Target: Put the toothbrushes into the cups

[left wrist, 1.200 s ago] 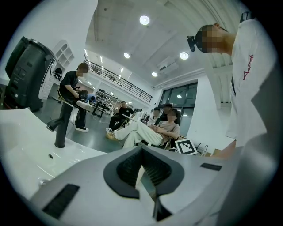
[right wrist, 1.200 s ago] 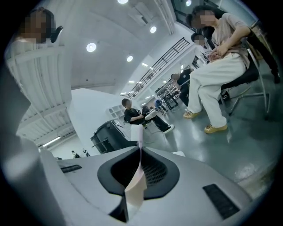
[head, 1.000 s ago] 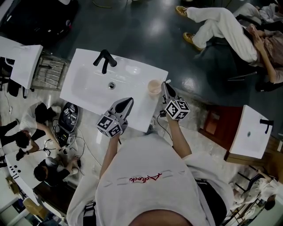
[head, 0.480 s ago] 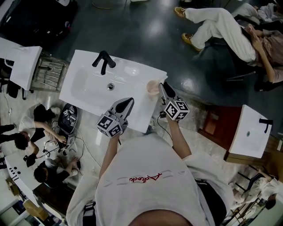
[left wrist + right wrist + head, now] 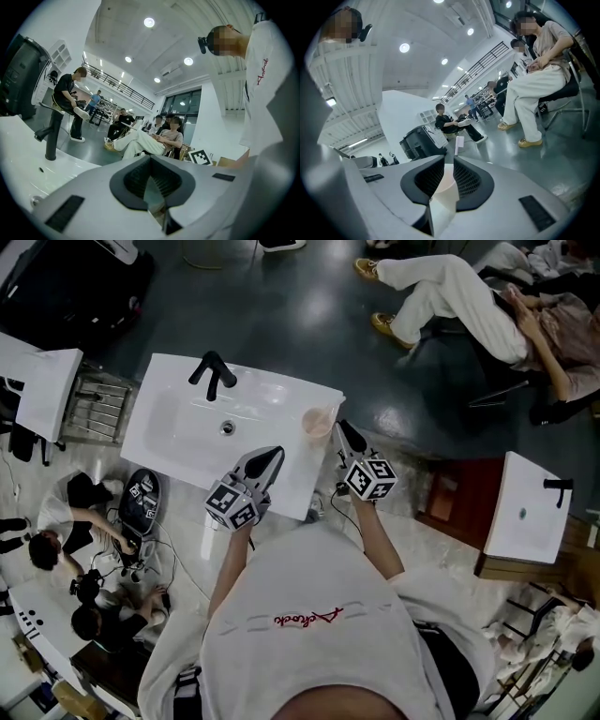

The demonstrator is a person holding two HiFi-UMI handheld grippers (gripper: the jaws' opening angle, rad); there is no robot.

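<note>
A pale pink cup (image 5: pixel 317 420) stands on the right rim of the white sink (image 5: pixel 178 432). In the right gripper view the cup (image 5: pixel 443 187) shows through the gap of the jaws, with a toothbrush (image 5: pixel 459 142) standing upright in it. My right gripper (image 5: pixel 339 432) is just right of the cup; its jaws are closing, apart, with the pads off the cup. My left gripper (image 5: pixel 272 456) hovers over the sink's near edge, left of the cup. Its tips (image 5: pixel 150 159) meet, with nothing held.
A black faucet (image 5: pixel 211 376) stands at the sink's far side, and the drain (image 5: pixel 226 427) is mid-basin. Other white sinks stand at the left (image 5: pixel 42 381) and right (image 5: pixel 530 512). A person sits beyond on the dark floor (image 5: pixel 450 287). More people and cables lie low left.
The right gripper's jaws have come apart and its tip has drawn slightly back from the cup. The left gripper has stayed in place.
</note>
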